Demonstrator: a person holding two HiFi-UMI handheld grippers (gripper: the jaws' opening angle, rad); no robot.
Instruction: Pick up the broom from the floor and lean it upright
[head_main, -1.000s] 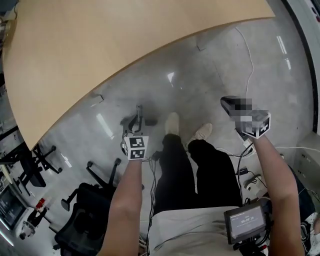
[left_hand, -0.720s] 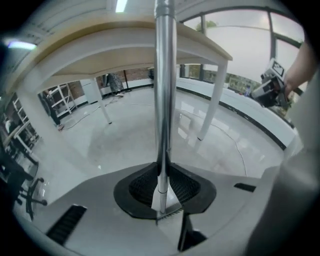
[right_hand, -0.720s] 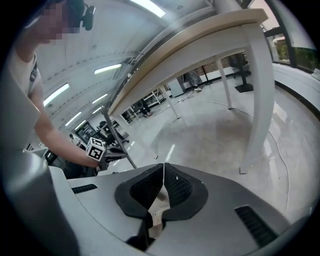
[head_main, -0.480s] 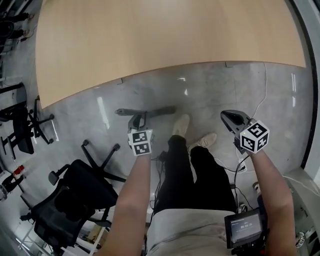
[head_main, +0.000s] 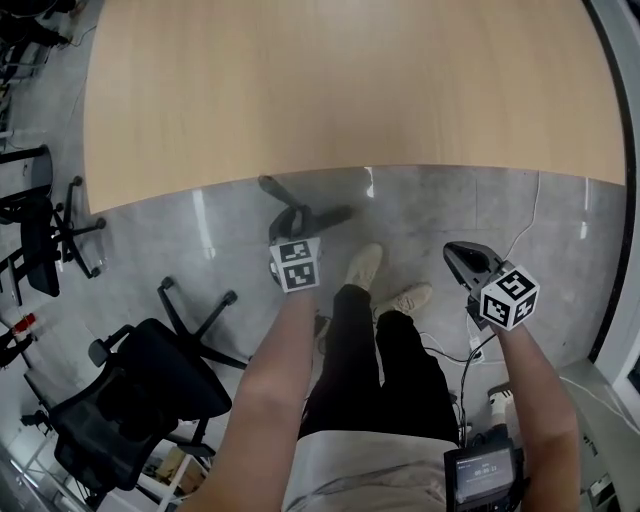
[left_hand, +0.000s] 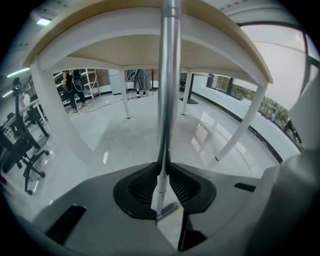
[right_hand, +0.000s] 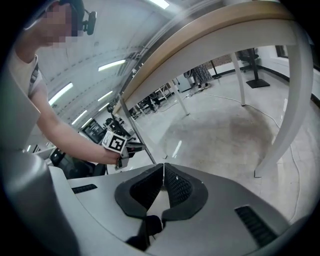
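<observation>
Grey polished floor (head_main: 440, 200) fills the room below a big wooden counter (head_main: 340, 90), whose near edge runs across the head view just beyond the person's shoes (head_main: 364, 266). A black office chair (head_main: 140, 390) stands well apart from the counter, off to its left end on the person's side.

At that near edge, roughly under its middle, the left gripper (left_hand: 161, 172) has its fingers (left_hand: 142, 186) clamped on the broom (left_hand: 169, 75). In the left gripper view the metal handle rises straight from between them and crosses the underside and rim of the counter. From the right gripper view the same handle shows as a thin slanted line that reaches up towards the counter's edge, so the broom is tilted, not upright. In the head view it is only a dark blur just short of the counter, and I cannot make out the brush end.

The right gripper (right_hand: 163, 175) hovers further back from the counter, towards its right end, with its fingers (right_hand: 177, 187) pressed together on nothing. A white counter leg (right_hand: 280, 125) stands on the floor beyond it.
</observation>
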